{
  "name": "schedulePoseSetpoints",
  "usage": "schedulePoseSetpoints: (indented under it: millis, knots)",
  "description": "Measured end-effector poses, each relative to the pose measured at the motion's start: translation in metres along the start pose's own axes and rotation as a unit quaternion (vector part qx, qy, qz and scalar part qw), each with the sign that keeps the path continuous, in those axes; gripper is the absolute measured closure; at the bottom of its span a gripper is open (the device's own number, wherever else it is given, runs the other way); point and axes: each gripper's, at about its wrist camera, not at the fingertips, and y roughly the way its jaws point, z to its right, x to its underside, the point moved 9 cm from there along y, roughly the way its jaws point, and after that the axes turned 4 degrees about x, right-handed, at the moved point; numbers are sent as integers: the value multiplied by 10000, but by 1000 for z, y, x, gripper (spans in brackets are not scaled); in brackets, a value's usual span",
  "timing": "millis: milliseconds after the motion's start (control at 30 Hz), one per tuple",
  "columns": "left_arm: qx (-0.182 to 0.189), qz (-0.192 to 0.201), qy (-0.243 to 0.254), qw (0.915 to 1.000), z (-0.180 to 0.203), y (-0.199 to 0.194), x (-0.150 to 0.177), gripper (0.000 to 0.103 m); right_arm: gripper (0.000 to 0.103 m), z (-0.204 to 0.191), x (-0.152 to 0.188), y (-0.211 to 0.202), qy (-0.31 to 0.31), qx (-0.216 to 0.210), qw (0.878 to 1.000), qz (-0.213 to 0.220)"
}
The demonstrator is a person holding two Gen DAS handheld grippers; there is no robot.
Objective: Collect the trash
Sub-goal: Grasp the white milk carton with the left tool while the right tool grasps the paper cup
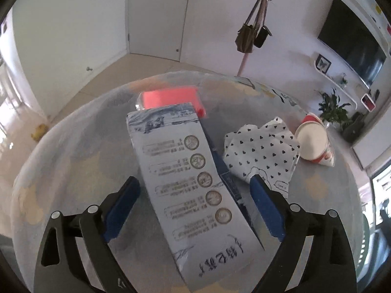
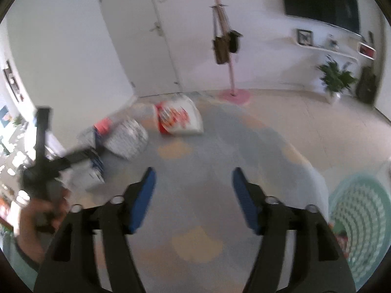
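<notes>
A long white and blue carton point(image 1: 193, 190) lies on the round table, running between the two fingers of my open left gripper point(image 1: 195, 207); the jaws stand wide on either side and do not touch it. Behind it lies a red packet point(image 1: 171, 99). To the right are a heart-patterned paper bag point(image 1: 261, 156) and a tipped red and white paper cup point(image 1: 314, 141). In the right wrist view my right gripper point(image 2: 194, 200) is open and empty over bare tablecloth; the cup point(image 2: 179, 119), the bag point(image 2: 127, 139) and the carton point(image 2: 94, 168) lie far left, by the left gripper point(image 2: 80, 157).
The table point(image 1: 73, 161) has a pale patterned cloth. A woven green seat point(image 2: 359, 224) stands at the right of the table. On the floor beyond are a pink coat stand point(image 2: 231, 73) with bags and a potted plant point(image 2: 336, 78). A TV point(image 1: 352, 48) hangs on the wall.
</notes>
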Motion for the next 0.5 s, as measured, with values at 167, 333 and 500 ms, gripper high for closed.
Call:
schedulePoseSetpoints:
  millis: [167,333,500]
  knots:
    - [86,102,265,9996,5,-12,7,37,29,-27,-27,39,-369,-6,9992,-152]
    - [695,260,228,9970,0,-37,33,44,21,-38,-42,82,-384,12,9991,-179]
    - [651,609,380,9953,2,-42,41,45,20,-27,-47,120,-99,103,9993,-337]
